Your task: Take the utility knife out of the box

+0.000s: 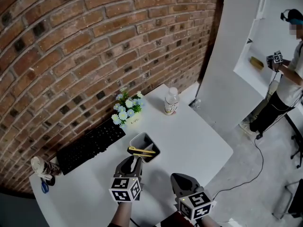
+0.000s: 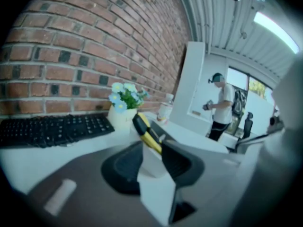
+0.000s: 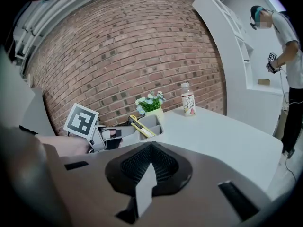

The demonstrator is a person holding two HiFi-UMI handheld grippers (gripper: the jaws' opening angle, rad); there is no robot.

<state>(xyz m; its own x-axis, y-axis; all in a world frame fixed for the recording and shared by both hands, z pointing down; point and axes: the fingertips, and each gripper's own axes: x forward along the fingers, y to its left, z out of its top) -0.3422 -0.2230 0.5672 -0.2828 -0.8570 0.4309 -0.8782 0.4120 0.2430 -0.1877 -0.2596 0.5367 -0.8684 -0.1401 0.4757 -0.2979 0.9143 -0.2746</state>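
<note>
Knife location: utility knife (image 1: 141,150) propped aslant in the open box (image 1: 152,142), upper end poking above the rim, near the middle of the white surface (image 1: 199,141).
Neighbours: keyboard (image 1: 90,146) at 9 o'clock of the box, flower pot (image 1: 128,111) at 11 o'clock, bottle (image 1: 171,101) at 1 o'clock.
Handling (judged): light and stiff, with a hard yellow-and-black casing. Smooth sides, so probably a little slippery under the pads. Blade state not discernible.
Where to take hold (judged): across the flat flanks of the body, on the stretch that clears the rim and away from the blade end.
Box (judged): small and light, so likely to slide or tip if nudged or dragged.
Left tool (image 1: 135,161): spread, pinching nothing. Sits at 6 o'clock of the box, right at its near wall, with the knife lined up in the gap. Contact with the box not discernible.
Right tool (image 1: 182,179): pressed together, empty. At 4 o'clock of the left tool, back from the box.
Pose: both tools slanted gently down toward the surface and aimed roughly at 12 o'clock, marker cubes toward the holder.
</note>
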